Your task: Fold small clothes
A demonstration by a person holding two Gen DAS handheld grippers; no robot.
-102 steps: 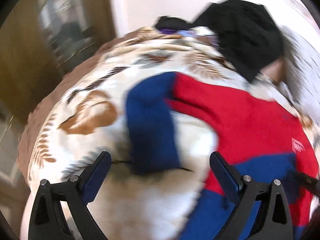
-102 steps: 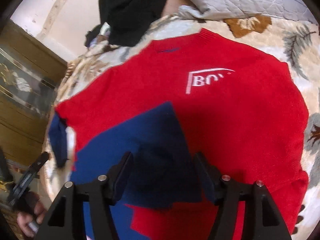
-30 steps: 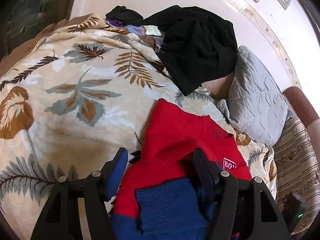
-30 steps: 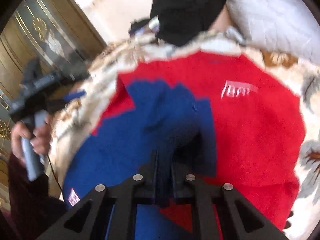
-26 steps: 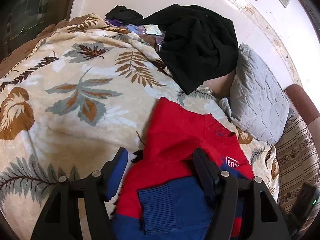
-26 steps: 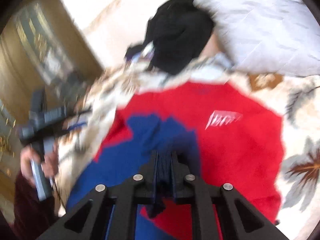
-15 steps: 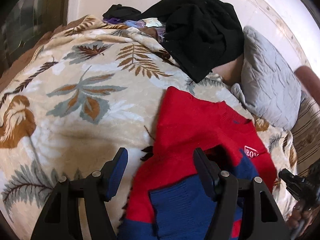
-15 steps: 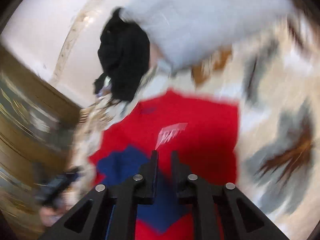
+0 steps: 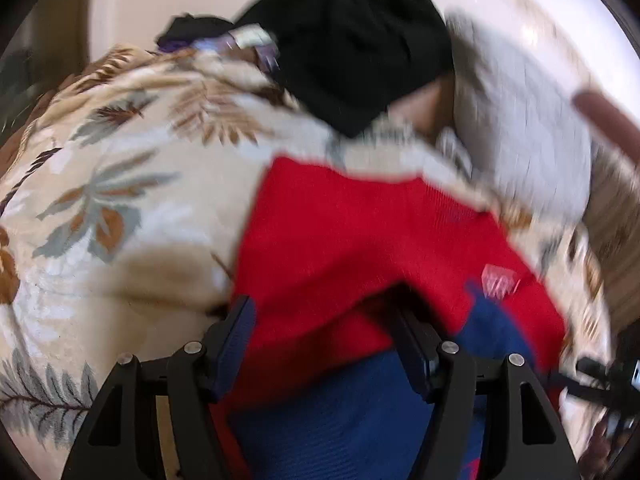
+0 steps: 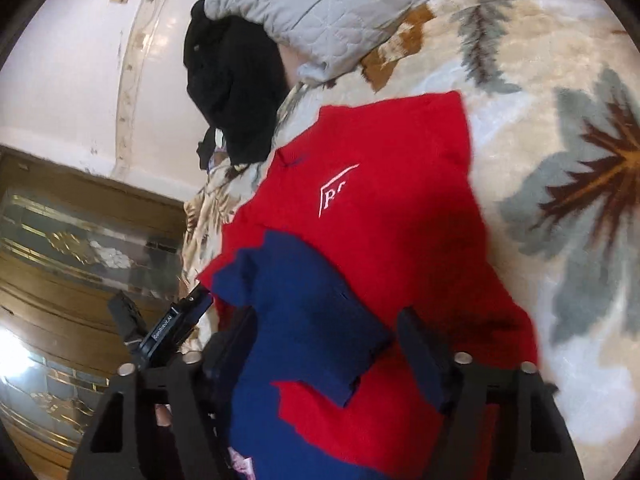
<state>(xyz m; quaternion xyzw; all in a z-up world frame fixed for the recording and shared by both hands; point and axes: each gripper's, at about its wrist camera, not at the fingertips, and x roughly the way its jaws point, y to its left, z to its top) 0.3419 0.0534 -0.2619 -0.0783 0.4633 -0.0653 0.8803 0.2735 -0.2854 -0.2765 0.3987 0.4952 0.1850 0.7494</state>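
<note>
A red sweater (image 9: 340, 232) with blue sleeves and hem lies flat on the bed, white logo up (image 10: 336, 192). In the right wrist view, both blue sleeves (image 10: 304, 300) are folded across the red body (image 10: 400, 220). My right gripper (image 10: 330, 344) hovers over a folded sleeve with its jaws opening. The sleeve lies between the pads, apart from them. My left gripper (image 9: 324, 340) is open low over the sweater's left side, with a raised red fold between its fingers. The left wrist view is blurred. The left gripper (image 10: 180, 316) also shows at the sweater's left edge.
The bed has a cream leaf-patterned blanket (image 9: 120, 200). A heap of black clothes (image 9: 352, 40) and a grey quilted pillow (image 9: 520, 140) lie beyond the sweater's collar. A wooden cabinet with glass panels (image 10: 60, 260) stands to the left of the bed.
The right gripper, earlier shut on a blue sleeve, has laid it over the red body and opened. The left gripper has sunk closer to the sweater's left side.
</note>
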